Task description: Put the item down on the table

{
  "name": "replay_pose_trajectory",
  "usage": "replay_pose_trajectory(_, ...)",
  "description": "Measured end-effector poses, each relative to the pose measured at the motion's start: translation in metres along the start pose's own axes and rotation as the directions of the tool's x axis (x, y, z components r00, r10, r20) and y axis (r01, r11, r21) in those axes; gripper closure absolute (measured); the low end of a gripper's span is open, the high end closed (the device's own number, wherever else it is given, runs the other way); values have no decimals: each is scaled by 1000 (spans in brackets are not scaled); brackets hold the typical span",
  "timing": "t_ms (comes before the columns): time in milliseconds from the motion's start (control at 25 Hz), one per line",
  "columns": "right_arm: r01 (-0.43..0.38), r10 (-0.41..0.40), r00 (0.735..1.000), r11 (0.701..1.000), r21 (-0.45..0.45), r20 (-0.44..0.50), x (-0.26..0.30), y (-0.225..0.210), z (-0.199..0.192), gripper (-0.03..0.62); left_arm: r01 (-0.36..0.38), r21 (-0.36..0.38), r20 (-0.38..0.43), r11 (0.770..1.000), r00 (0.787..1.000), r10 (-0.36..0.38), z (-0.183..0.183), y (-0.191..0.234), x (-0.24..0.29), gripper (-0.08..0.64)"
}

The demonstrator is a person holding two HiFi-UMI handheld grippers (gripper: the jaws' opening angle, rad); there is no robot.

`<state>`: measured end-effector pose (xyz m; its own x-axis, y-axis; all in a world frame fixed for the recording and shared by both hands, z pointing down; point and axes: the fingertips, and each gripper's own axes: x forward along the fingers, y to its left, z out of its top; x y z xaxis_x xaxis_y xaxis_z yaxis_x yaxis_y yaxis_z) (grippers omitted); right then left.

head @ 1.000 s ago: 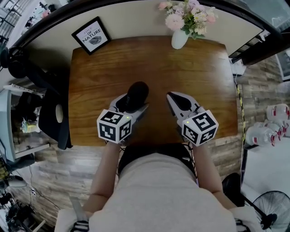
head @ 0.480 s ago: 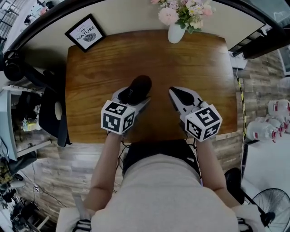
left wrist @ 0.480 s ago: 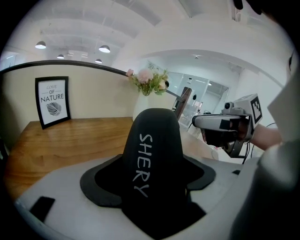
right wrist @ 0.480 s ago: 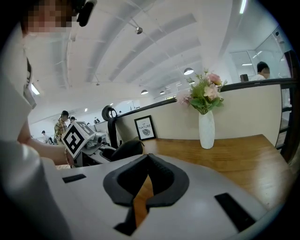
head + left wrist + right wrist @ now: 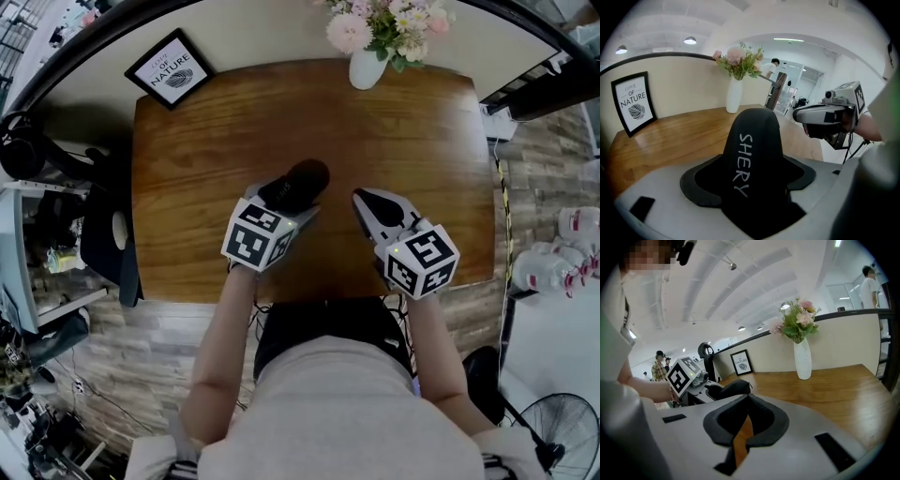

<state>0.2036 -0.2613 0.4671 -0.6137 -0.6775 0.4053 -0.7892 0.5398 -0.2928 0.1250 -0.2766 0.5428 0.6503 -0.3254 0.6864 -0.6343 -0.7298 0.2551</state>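
Note:
A black soft case (image 5: pixel 298 183) with white lettering (image 5: pixel 740 164) is held in my left gripper (image 5: pixel 281 201), whose jaws are shut on it from both sides. It hangs low over the middle of the wooden table (image 5: pixel 412 131); I cannot tell whether it touches the wood. In the left gripper view the case (image 5: pixel 752 140) stands up between the jaws and hides the table ahead. My right gripper (image 5: pixel 362 199) is beside it to the right, shut, with nothing in it (image 5: pixel 746 420). Its view shows the case (image 5: pixel 733 387) to the left.
A white vase of pink flowers (image 5: pixel 367 67) stands at the table's far edge. A framed print (image 5: pixel 169 67) leans at the far left corner. A black chair (image 5: pixel 108 239) is left of the table. People stand in the distance (image 5: pixel 658 364).
The left gripper has carried the case a little right and lower toward the tabletop, rolling slightly. The right gripper has sunk a little beside it.

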Motion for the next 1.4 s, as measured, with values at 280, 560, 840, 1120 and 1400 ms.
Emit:
replay_pose_trajectory(280,-1,3,1000,998,61,-27,5,-6,-24,581,-6,45,-94,999,995,10,-19,6,27,181)
replay_pose_trajectory(560,14,-7,998,994,113,-61,3,-13,-50,581,-14,193,-212,981,976,56,-38,8,47,181)
replay_pose_trajectory(840,22,-14,997,994,107,-73,1,-28,-53,581,1,256,-288,967,955,75,-46,8,64,181)
replay_pose_trajectory(1120,14,-5,996,994,113,-86,-3,-31,-62,581,20,290,-309,957,948,74,-51,2,70,178)
replay_pose_trajectory(1400,-11,23,994,994,108,-105,-1,-25,-67,581,30,278,-295,960,954,56,-52,1,69,186)
